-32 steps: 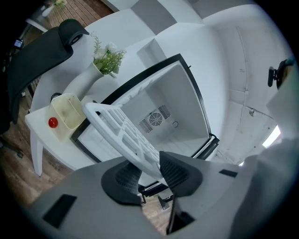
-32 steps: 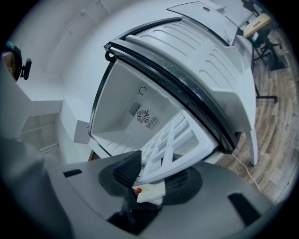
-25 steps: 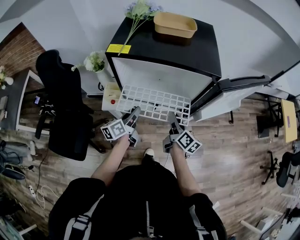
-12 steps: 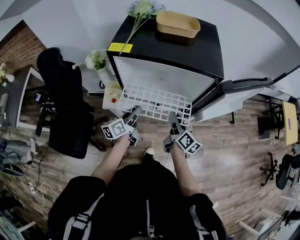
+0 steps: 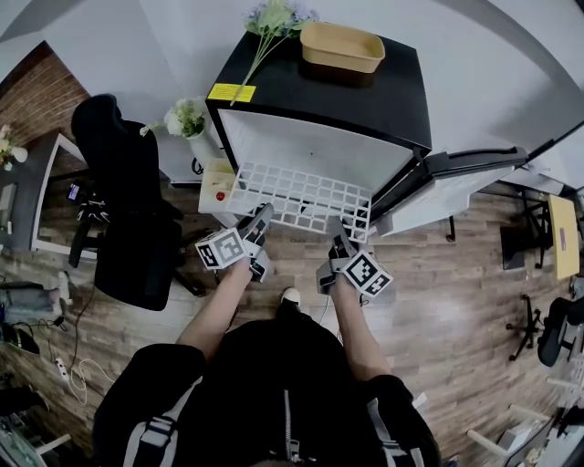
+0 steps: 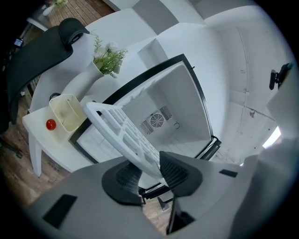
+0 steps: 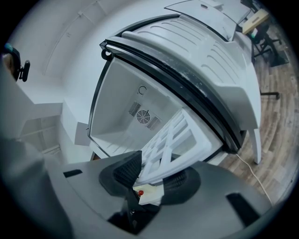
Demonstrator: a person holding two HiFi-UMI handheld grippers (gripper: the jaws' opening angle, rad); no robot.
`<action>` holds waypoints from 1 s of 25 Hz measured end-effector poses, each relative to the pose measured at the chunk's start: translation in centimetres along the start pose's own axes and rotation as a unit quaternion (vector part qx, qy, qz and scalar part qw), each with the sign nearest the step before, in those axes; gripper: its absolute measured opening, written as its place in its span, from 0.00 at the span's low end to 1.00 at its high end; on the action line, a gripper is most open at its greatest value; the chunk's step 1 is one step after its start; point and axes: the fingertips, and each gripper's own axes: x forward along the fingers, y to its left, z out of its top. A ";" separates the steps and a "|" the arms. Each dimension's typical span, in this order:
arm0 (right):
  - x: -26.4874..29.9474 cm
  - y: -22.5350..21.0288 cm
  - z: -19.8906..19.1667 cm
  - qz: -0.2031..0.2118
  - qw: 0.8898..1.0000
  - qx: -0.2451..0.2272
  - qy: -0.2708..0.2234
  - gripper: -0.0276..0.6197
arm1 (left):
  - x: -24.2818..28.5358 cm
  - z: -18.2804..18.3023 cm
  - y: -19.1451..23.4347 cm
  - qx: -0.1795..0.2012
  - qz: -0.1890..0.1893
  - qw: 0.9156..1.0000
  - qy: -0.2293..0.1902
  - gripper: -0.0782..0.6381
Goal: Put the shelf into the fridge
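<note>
A white grid shelf (image 5: 299, 197) is held level in front of the open black fridge (image 5: 347, 100), its far edge at the mouth of the white cavity. My left gripper (image 5: 258, 222) is shut on the shelf's near left edge, and the shelf (image 6: 122, 133) runs between its pads. My right gripper (image 5: 338, 232) is shut on the near right edge; the shelf (image 7: 168, 144) sits clamped between its jaws. The fridge interior (image 7: 135, 116) with a round fan vent lies straight ahead. The fridge door (image 5: 456, 182) stands swung open to the right.
A tan tray (image 5: 341, 47) and artificial flowers (image 5: 272, 20) lie on the fridge top. A small white side table (image 5: 212, 187) with a red-spotted container stands left of the fridge, by a flower vase (image 5: 188, 120). A black office chair (image 5: 128, 201) stands on the wood floor at left.
The shelf and both grippers have shifted slightly; the shelf's far edge stays at the fridge opening. Both grips are unchanged.
</note>
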 end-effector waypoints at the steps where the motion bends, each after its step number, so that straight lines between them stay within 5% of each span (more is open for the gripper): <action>1: 0.1 0.0 0.1 0.000 1.000 0.000 0.000 0.24 | 0.1 0.0 0.0 0.000 0.000 1.000 0.000 0.28; 25: 3.4 -1.2 2.5 -0.006 1.000 -0.006 -0.016 0.24 | 3.6 1.3 0.7 0.007 0.008 1.000 -0.016 0.28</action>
